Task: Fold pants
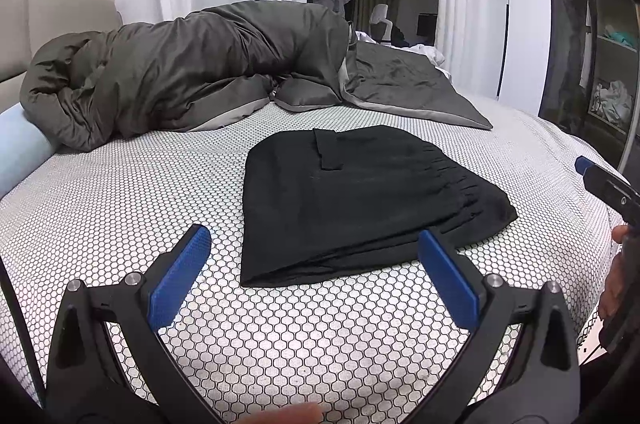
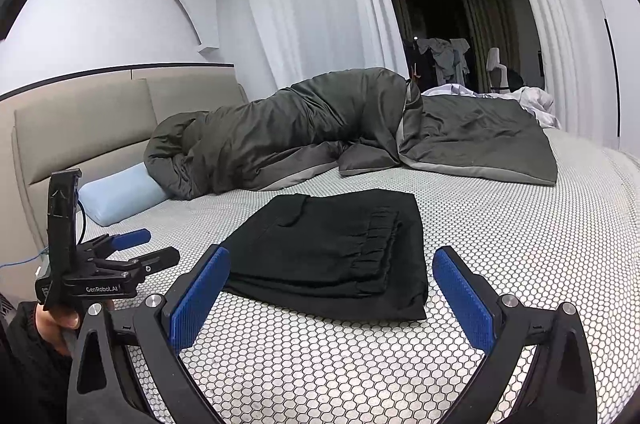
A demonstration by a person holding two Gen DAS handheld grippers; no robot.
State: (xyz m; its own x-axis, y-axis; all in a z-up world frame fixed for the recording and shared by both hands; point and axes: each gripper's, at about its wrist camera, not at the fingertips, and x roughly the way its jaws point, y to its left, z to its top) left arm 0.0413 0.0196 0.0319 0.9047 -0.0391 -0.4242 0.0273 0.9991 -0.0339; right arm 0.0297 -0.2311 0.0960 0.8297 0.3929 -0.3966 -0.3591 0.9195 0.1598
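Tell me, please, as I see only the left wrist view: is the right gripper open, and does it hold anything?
Observer: In the right wrist view the right gripper is open. Its fingers are wide apart and empty, and they point at the folded black pants.
Operator: What is the light blue thing at my left edge?
Observer: It is a light blue pillow. It lies before the headboard, and one end goes under the grey duvet.

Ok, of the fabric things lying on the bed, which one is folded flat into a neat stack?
The black pants, in front of both open grippers. The grey duvet behind them is heaped and rumpled, and the pale blue pillow is partly tucked under it.
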